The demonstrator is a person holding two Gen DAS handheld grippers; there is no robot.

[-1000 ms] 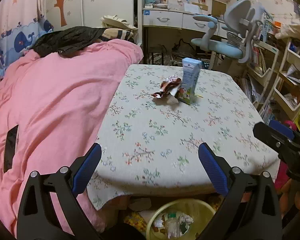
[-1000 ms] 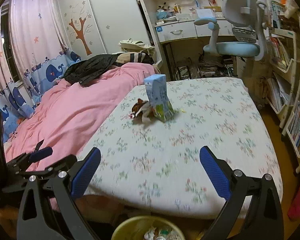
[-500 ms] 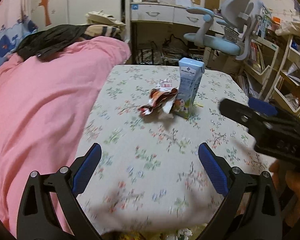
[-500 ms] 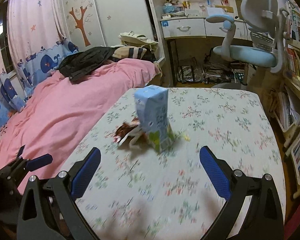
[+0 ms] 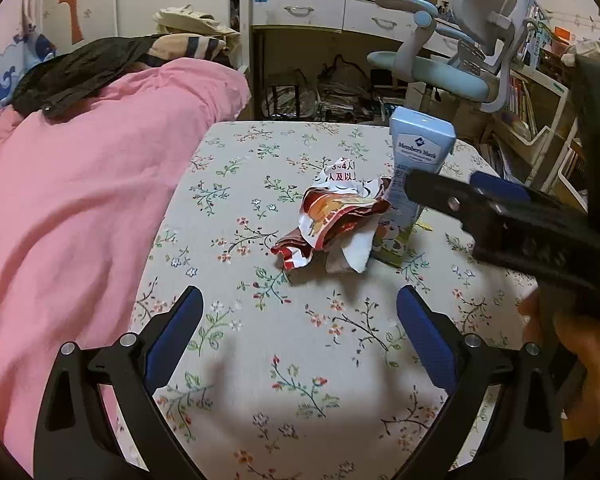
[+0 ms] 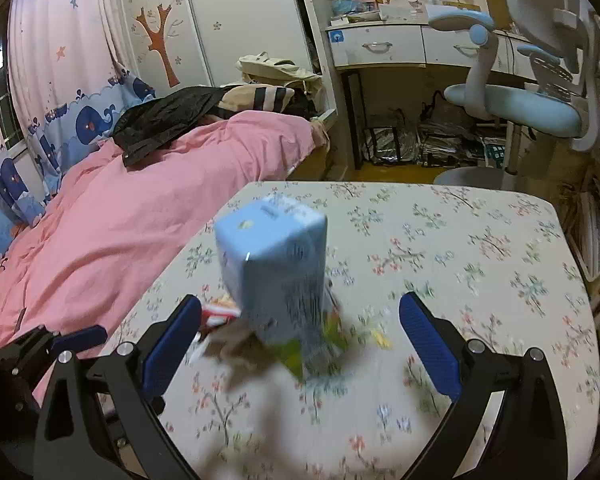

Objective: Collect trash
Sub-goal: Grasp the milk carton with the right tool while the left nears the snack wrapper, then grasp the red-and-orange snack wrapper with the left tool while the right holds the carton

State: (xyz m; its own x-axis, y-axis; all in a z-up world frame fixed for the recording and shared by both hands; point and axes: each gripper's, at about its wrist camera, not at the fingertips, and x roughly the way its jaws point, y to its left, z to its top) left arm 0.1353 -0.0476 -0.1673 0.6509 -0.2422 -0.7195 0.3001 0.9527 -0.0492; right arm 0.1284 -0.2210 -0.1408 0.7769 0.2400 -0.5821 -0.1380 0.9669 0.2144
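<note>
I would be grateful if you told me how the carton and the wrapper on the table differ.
The carton stands upright and keeps its box shape; the wrapper lies flat and crumpled. The carton is pale blue with a green base; the wrapper is red, orange and white. The carton rises well above the wrapper. Both rest side by side on the flowered tablecloth, and neither is gripped.

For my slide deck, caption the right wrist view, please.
Open right gripper closing in on an upright blue carton beside a crumpled wrapper on the floral tablecloth.
</note>
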